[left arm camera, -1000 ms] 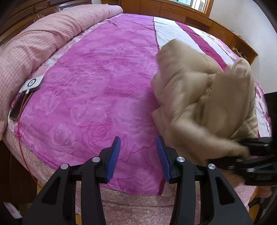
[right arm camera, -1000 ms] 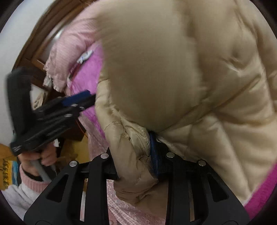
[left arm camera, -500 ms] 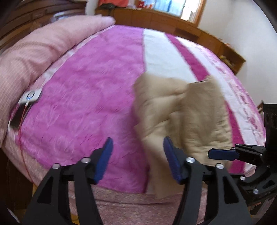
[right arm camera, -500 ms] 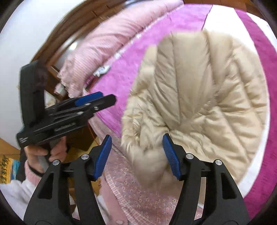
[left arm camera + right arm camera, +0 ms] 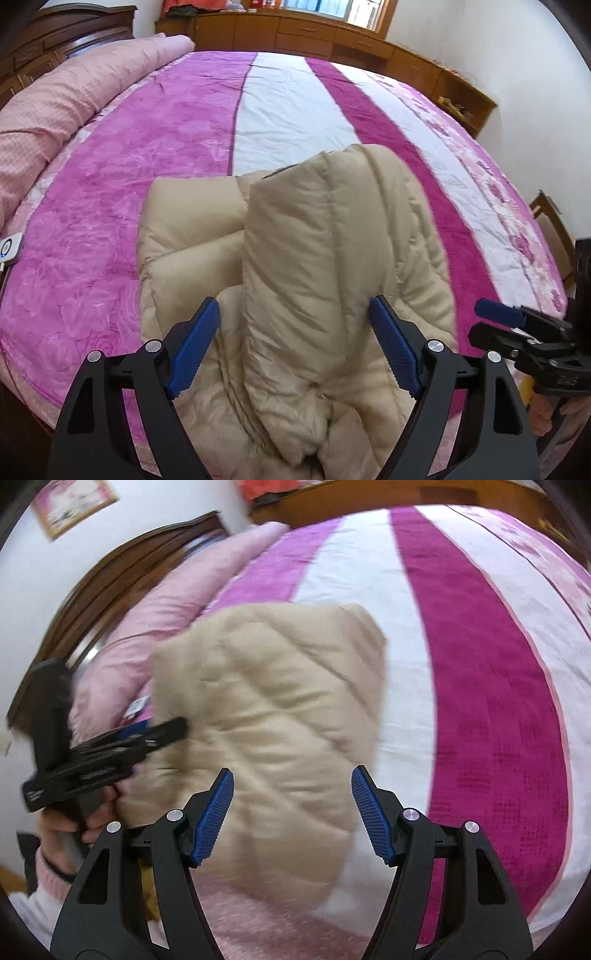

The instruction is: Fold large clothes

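Observation:
A beige puffer jacket lies bunched and folded over itself on the near edge of the bed; it also shows in the right wrist view. My left gripper is open and empty, its blue pads spread wide just above the jacket's near end. My right gripper is open and empty, hovering over the jacket's near edge. The right gripper also shows at the right of the left wrist view, and the left gripper shows at the left of the right wrist view.
The bed has a pink, white and magenta striped cover. A rolled pink quilt lies along the left side. A small white device sits at the left edge. Wooden cabinets line the far wall.
My right gripper let go of the jacket and opened. The jacket dropped onto the bed in a folded heap. Both grippers pulled back above its near end, and the left opened wider.

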`<action>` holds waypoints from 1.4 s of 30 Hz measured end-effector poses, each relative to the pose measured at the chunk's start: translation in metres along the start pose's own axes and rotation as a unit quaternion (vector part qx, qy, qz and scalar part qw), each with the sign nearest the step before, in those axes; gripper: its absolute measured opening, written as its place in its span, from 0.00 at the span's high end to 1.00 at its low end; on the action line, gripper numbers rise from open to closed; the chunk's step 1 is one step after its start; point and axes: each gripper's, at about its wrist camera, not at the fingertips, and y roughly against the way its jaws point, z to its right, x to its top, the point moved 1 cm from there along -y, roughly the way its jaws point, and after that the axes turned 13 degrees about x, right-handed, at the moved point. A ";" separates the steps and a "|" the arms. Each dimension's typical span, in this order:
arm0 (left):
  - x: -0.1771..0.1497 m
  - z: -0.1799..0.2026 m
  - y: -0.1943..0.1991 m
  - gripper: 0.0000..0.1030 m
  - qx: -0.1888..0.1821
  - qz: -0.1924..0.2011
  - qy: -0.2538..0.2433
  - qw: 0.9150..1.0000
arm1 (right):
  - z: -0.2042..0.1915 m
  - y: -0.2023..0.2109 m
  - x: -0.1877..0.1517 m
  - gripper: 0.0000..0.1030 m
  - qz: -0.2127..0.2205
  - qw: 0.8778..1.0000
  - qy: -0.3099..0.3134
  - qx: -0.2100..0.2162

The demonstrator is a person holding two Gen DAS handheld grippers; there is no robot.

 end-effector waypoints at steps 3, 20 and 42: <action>-0.002 -0.007 -0.011 0.31 0.014 -0.020 0.018 1.000 | 0.020 -0.022 -0.006 0.43 -0.021 0.999 -0.039 0.028; -0.059 -0.100 -0.015 0.22 0.075 -0.053 0.116 0.989 | -0.016 -0.051 -0.010 0.28 -0.030 0.998 0.036 0.030; -0.045 -0.102 -0.049 0.60 -0.210 -0.088 0.206 0.952 | 0.049 -0.059 0.001 0.49 -0.015 0.954 -0.095 0.284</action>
